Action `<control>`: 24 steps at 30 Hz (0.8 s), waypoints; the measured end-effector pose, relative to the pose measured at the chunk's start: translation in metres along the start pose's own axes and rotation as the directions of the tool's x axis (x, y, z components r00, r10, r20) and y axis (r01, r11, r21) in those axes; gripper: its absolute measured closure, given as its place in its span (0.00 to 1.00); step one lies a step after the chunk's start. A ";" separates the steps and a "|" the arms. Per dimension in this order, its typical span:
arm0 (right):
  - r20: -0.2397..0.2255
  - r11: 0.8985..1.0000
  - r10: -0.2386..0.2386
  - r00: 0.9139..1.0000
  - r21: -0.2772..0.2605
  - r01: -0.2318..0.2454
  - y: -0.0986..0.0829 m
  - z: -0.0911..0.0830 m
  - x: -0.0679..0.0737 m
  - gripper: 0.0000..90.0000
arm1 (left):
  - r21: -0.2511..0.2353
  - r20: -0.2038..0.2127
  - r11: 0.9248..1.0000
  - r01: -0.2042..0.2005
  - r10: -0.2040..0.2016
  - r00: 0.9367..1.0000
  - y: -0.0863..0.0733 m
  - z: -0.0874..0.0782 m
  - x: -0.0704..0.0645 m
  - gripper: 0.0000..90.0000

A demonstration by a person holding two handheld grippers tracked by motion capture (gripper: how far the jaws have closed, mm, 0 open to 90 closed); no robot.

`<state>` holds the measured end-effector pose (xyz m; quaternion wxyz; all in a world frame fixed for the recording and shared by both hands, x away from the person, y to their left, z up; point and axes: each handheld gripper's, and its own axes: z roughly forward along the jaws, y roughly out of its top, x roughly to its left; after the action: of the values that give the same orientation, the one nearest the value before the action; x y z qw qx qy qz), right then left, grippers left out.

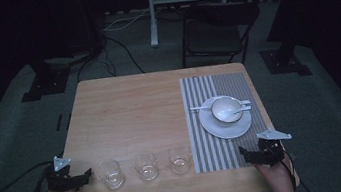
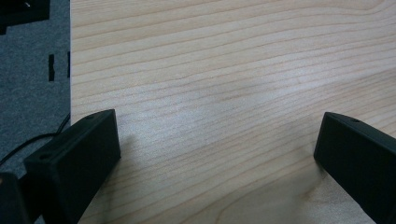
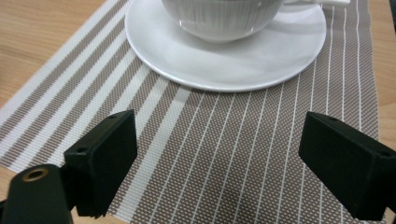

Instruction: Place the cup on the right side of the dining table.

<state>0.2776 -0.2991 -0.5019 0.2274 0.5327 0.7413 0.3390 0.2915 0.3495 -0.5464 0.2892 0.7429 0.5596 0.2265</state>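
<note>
Pale wood worktop (image 1: 129,107) carries our things: three clear glass tumblers (image 1: 146,166) in a row along the near edge, and a white ribbed bowl (image 1: 226,108) on a white round plate (image 1: 215,126) on the striped woven placemat (image 1: 204,136) at right. Our left gripper (image 1: 81,178) and right gripper (image 1: 247,155) hold nothing, jaws wide apart. We judge nothing is begun; next, the left should reach right to the nearest tumbler.
</note>
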 end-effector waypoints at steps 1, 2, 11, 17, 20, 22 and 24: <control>-0.006 1.000 0.006 1.000 -0.006 -0.006 0.001 -0.002 0.000 0.12 | 0.000 0.000 1.000 0.000 0.000 1.000 0.000 0.000 0.000 0.01; -0.010 1.000 0.007 1.000 -0.014 -0.007 0.003 -0.003 0.000 0.12 | 0.000 0.000 1.000 0.000 0.000 1.000 0.000 0.000 0.000 0.01; -0.022 0.997 -0.018 1.000 -0.071 0.016 0.020 -0.019 0.006 0.12 | 0.001 0.001 1.000 -0.002 0.002 1.000 0.000 0.000 0.000 0.01; -0.040 0.993 -0.053 0.998 -0.112 0.048 0.035 -0.025 0.015 0.12 | 0.000 0.003 1.000 -0.003 0.003 1.000 0.000 0.000 0.000 0.01; -0.055 0.990 -0.067 0.996 -0.127 0.060 0.042 -0.028 0.020 0.12 | 0.000 0.003 1.000 -0.004 0.004 1.000 0.000 0.000 0.000 0.01; -0.074 0.988 -0.076 0.994 -0.142 0.065 0.048 -0.030 0.023 0.12 | 0.000 0.003 1.000 -0.003 0.003 1.000 0.000 0.000 0.000 0.01; -0.086 0.985 -0.088 0.992 -0.155 0.074 0.054 -0.030 0.027 0.12 | 0.000 0.003 1.000 -0.003 0.003 1.000 0.000 0.000 0.000 0.01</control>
<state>0.2818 -0.2703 -0.4407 0.2463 0.4669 0.7444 0.4089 0.2913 0.3497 -0.5465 0.2896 0.7441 0.5580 0.2260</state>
